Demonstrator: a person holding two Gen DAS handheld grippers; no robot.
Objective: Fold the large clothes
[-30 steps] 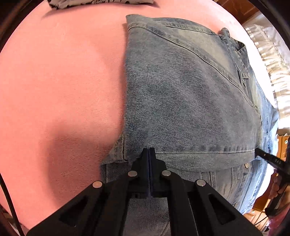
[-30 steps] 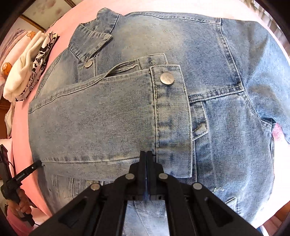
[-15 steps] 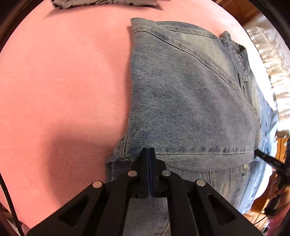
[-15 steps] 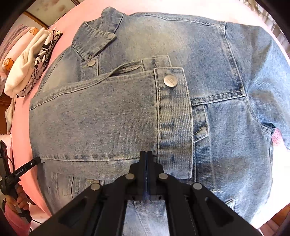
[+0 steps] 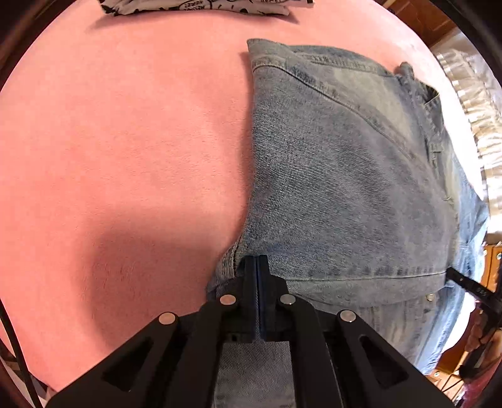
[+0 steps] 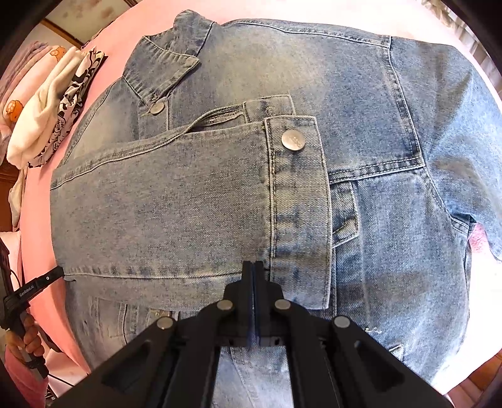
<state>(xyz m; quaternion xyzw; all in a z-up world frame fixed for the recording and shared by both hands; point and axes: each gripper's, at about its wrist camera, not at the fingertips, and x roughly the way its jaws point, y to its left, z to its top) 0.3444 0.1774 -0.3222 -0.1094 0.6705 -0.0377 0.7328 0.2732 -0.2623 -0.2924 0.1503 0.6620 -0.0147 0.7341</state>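
Both grippers, left (image 5: 257,262) and right (image 6: 254,266), remain clamped on the jacket (image 6: 376,125) fold's near edge. Position barely changed; sleeve (image 6: 163,201) lies across front, fold unreleased.

Pink plush bedcover (image 5: 131,150) spreads left of the gripper; white cloth w/ black cartoon print (image 6: 59,103) bunched far upper-left; cream ruffled fabric (image 5: 470,94) far right.

A pink plush bedspread (image 5: 125,157) is covering the bed, daylight falling across it. Beyond the bedspread's far edge, brown wooden furniture (image 5: 420,18) is showing, with white ruffled fabric (image 5: 470,103) lying beside it.
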